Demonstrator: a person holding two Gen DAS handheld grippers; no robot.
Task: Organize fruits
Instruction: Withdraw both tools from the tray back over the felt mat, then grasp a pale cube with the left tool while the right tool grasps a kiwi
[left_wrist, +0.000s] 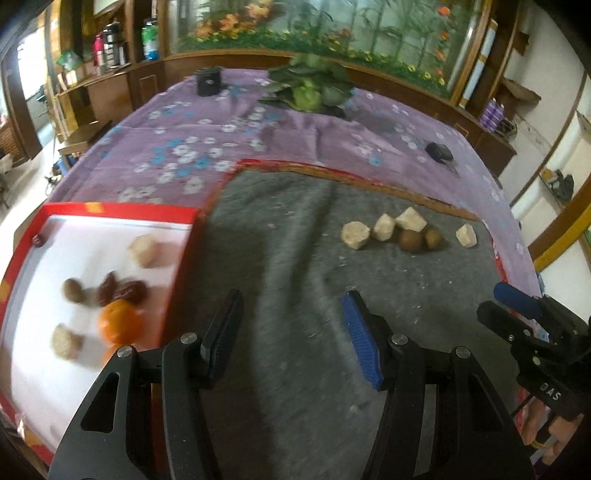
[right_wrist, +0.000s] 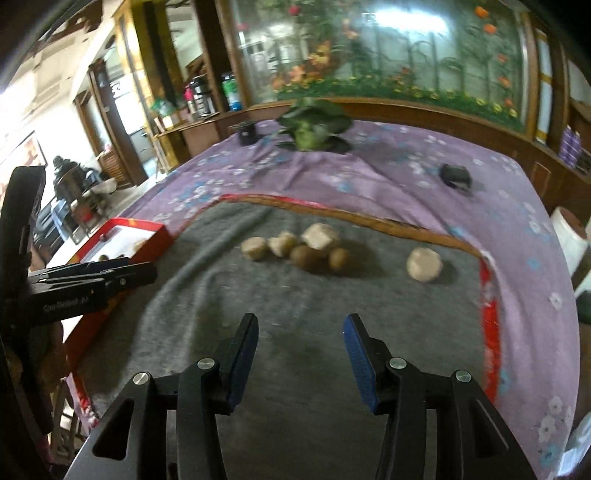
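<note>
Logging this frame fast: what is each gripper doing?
Left gripper: open, holding nothing.
Right gripper: open, holding nothing.

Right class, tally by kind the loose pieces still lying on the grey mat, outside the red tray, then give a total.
Pale beige chunks: 4
Brown round fruits: 2
Total: 6
</note>
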